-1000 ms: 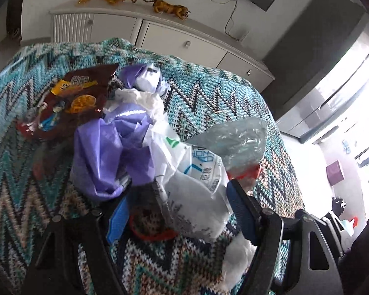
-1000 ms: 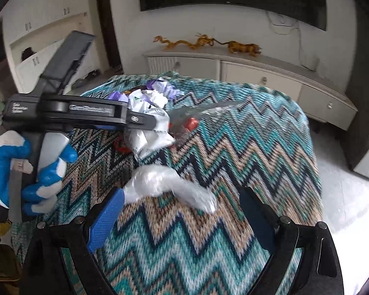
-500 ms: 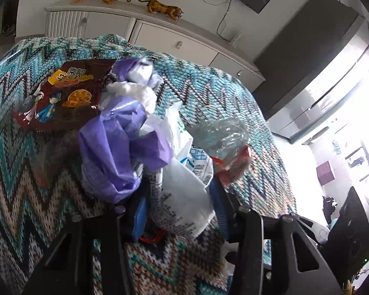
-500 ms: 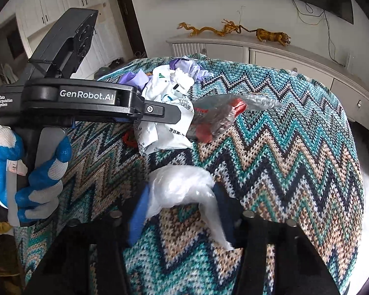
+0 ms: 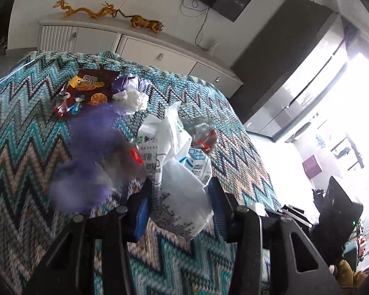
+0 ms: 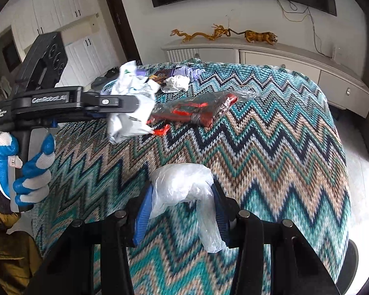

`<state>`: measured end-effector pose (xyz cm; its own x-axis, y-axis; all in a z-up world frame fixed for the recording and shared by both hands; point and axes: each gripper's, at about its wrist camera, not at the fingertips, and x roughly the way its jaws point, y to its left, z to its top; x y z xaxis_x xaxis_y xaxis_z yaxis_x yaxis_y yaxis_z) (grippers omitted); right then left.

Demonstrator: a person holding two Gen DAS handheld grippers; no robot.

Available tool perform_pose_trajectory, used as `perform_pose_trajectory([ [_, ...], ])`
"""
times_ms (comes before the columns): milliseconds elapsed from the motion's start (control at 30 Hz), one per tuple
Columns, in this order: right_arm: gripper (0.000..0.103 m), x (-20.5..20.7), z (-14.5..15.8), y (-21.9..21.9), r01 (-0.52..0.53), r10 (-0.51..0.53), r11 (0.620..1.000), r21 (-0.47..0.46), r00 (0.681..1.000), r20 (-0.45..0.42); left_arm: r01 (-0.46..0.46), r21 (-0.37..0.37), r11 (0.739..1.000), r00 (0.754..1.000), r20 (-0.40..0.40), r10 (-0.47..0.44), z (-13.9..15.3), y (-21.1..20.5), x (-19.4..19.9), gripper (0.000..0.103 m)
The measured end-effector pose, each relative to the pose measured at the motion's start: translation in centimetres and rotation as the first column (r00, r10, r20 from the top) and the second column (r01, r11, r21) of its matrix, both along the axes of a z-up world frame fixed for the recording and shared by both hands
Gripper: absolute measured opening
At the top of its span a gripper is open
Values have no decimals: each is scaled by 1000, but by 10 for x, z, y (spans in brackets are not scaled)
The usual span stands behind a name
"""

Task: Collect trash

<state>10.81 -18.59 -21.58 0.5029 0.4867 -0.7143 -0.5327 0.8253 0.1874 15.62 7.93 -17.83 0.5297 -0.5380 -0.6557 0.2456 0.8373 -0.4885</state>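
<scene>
Zigzag-patterned knitted cloth (image 6: pixel 270 152) in teal, beige and black covers the table, and behind it a long white sideboard (image 6: pixel 283 56) with golden animal figures stands along the wall. On the near edge of the table, the right gripper (image 6: pixel 182 209) has just been closing and now pinches a crumpled clear plastic bag (image 6: pixel 182 184); its bulk bulges up above the pads, and one thin tail hangs down past the right pad, so its long axis runs roughly toward the camera. To the left, the left gripper (image 5: pixel 178 196) has also just been closing and grips a white printed bag (image 5: pixel 182 196), which is lifted off the cloth; in the left wrist view it stands up between the pads with its crumpled top pointing away to the far side. A gloved hand (image 6: pixel 24 172) in blue and white holds the handle of this gripper. Near the middle of the table lies a clear wrapper with red parts (image 6: pixel 199 111), its long axis going from near left to far right. At the far edge a dark red snack packet (image 5: pixel 86 93), a white crumpled paper (image 5: pixel 132 98) and something purple lie close together. A purple shape (image 5: pixel 86 152) in the left wrist view is too blurred to identify, and the lower part of the white bag is hidden behind the pads.
</scene>
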Motion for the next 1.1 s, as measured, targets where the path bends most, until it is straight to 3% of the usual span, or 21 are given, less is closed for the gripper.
perform_pose_trajectory([
  [300, 44, -32, 10, -16, 50, -50, 998, 33, 999, 16, 116, -4, 993, 992, 44, -115, 17, -12, -39, 43],
  [567, 44, -51, 34, -66, 163, -168, 984, 73, 983, 77, 209, 5, 978, 971, 119, -208, 49, -58, -38, 43],
  [800, 44, -62, 39, -155, 353, -362, 930, 107, 928, 83, 315, 37, 949, 940, 129, -317, 62, -123, -22, 43],
  [1000, 44, -73, 28, -213, 466, -476, 875, 127, 877, 63, 340, 98, 935, 936, 61, -347, 39, -141, -19, 43],
  [1100, 44, -73, 25, -224, 487, -497, 863, 132, 866, 57, 371, 128, 920, 927, 13, -375, 22, -148, -22, 43],
])
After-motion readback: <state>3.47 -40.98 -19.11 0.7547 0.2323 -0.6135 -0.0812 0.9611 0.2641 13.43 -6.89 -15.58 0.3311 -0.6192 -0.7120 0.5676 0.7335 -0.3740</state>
